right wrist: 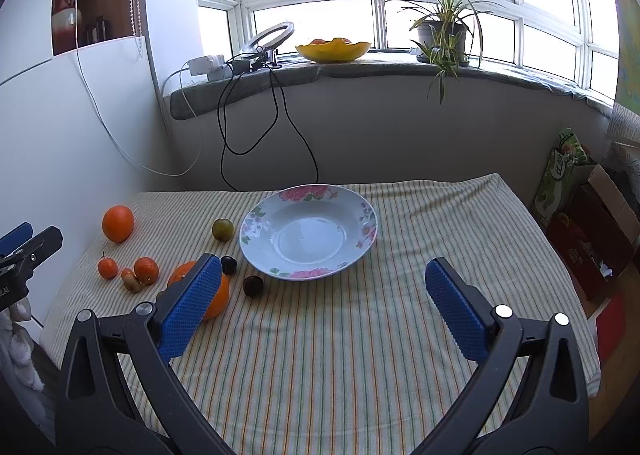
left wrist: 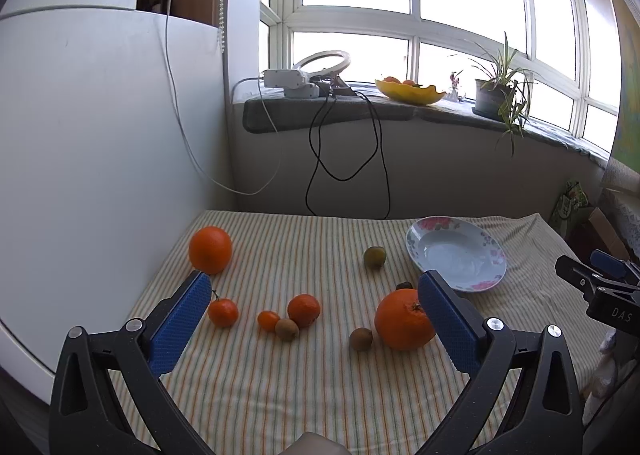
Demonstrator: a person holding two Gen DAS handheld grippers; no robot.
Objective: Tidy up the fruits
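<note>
Orange and brown fruits (left wrist: 304,310) all sit loose on the striped cloth (right wrist: 360,355), floral plate (right wrist: 308,233) bare, so we've sorted nothing yet: left gripper (left wrist: 314,319) and right gripper (right wrist: 324,309) both gape wide, holding nothing.

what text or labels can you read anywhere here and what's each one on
"DAS" – white letters on the black body of the right tongs, at the edge of the left wrist view.
Partial white letters on the left tongs at the edge of the right wrist view: cut off, not readable.
Print on the green bag beside the table: too blurred to read.
Print on the red box: too small.
</note>
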